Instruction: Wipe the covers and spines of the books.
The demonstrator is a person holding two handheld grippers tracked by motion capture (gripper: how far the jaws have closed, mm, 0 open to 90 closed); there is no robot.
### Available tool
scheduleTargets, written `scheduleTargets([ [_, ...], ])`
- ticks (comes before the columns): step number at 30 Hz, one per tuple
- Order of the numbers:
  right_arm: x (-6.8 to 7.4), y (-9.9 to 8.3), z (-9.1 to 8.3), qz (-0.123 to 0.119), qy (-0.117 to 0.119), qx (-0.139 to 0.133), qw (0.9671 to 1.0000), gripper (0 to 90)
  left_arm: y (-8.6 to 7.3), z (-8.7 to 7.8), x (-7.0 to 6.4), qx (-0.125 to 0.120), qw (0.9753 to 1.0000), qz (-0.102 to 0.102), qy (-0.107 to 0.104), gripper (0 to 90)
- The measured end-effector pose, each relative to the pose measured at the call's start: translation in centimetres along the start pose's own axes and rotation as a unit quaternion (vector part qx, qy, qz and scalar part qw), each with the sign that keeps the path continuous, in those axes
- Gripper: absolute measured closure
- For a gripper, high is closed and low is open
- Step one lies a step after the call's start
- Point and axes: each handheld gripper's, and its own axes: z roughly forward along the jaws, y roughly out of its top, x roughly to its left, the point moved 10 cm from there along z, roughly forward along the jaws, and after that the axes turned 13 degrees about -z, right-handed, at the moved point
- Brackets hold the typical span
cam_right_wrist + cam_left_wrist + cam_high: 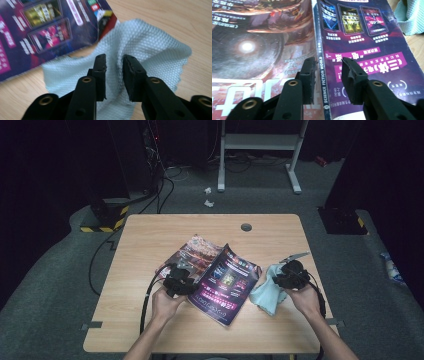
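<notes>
While the glossy purple-and-red science-fiction magazine (216, 276) lies spread cover-up in the middle of the pale wooden table (150, 320), I have my left gripper (327, 65) poised right over its spine, jaws parted to either side of the white spine lettering and, as far as I can tell, not pinching anything. The magazine arches a little along that fold rather than lying flat. My right gripper (114, 61) sits over the pale blue-green woven cloth (150, 50), which is bunched just beside the magazine's right edge, one corner tucked against or slightly under it. A raised fold of the fabric stands between the right jaws, but there is a gap on both sides, so I read that gripper as open and not yet gripping.

My judgement is that the work is at an early stage: both things are within reach and the grippers are lined up, yet neither is secured. What remains is closing on the cloth, steadying the magazine, and then whatever wiping or moving follows.
</notes>
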Motion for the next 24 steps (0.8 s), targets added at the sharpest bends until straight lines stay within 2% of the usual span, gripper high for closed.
scheduleTargets([
  [6, 1.6, 2.5, -0.7, -0.001, 0.016, -0.023, 0.9996, 66.4, 0.5, -0.9, 1.5, -0.019, 0.9995, -0.027, 0.002, 59.2],
  [9, 3.1, 3.7, -0.6, -0.026, 0.027, -0.022, 0.999, 66.7, 0.6, -1.0, 2.8, -0.017, 0.9988, -0.043, 0.015, 59.0],
  [12, 4.8, 4.3, 0.5, -0.046, 0.04, -0.005, 0.9981, 66.8, 0.3, -0.4, 4.1, -0.001, 0.998, -0.051, 0.036, 56.1],
  [14, 5.8, 4.4, 1.3, -0.051, 0.047, 0.009, 0.9975, 66.8, -0.1, 0.1, 4.6, 0.012, 0.9975, -0.056, 0.04, 55.5],
  [15, 6.2, 4.3, 2.1, -0.061, 0.048, 0.02, 0.9968, 67.0, -0.3, 0.3, 4.7, 0.014, 0.9974, -0.057, 0.041, 54.9],
  [16, 6.5, 4.2, 2.5, -0.058, 0.051, 0.029, 0.9966, 67.0, -0.4, 0.5, 4.8, 0.018, 0.9974, -0.055, 0.042, 54.5],
  [18, 6.9, 3.9, 3.7, -0.064, 0.055, 0.049, 0.9953, 67.2, -0.7, 0.9, 4.6, 0.022, 0.9972, -0.06, 0.039, 53.7],
  [20, 6.9, 3.6, 4.6, -0.064, 0.055, 0.067, 0.9942, 67.2, -1.0, 1.2, 4.5, 0.029, 0.9973, -0.057, 0.037, 53.1],
  [24, 6.5, 3.2, 5.7, -0.056, 0.046, 0.089, 0.9934, 66.7, -1.4, 1.8, 4.0, 0.037, 0.9975, -0.05, 0.036, 52.5],
])
